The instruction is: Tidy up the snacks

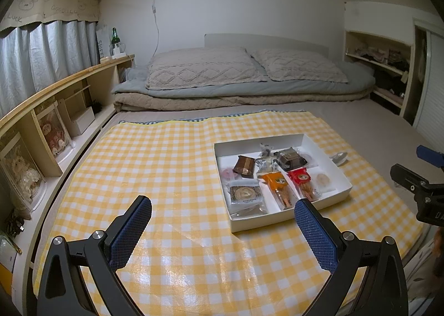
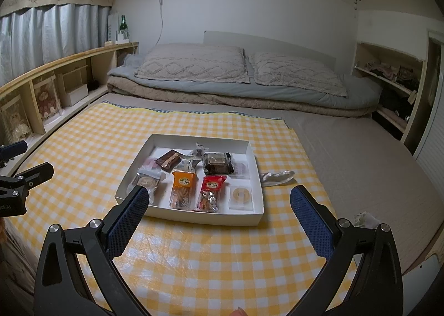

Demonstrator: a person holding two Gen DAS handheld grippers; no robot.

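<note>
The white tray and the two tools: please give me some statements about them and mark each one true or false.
1. Both the left tool and the right tool are open and hold nothing. True.
2. The white tray is empty. False: it holds several wrapped snacks.
3. The orange packet lies beside the red packet in the tray. True.
4. The tray stands on a blue striped cloth. False: it stands on a yellow checked cloth.
5. A crumpled silver wrapper lies outside the tray. True.

Yellow-and-white checked cloth point(image 2: 194, 260) beneath the hand-held gripper point(image 2: 219, 205). Ahead: white box point(image 2: 205, 217), orange packet point(image 2: 181, 189), red packet point(image 2: 211, 191), dark brown packet point(image 2: 168, 160).
</note>
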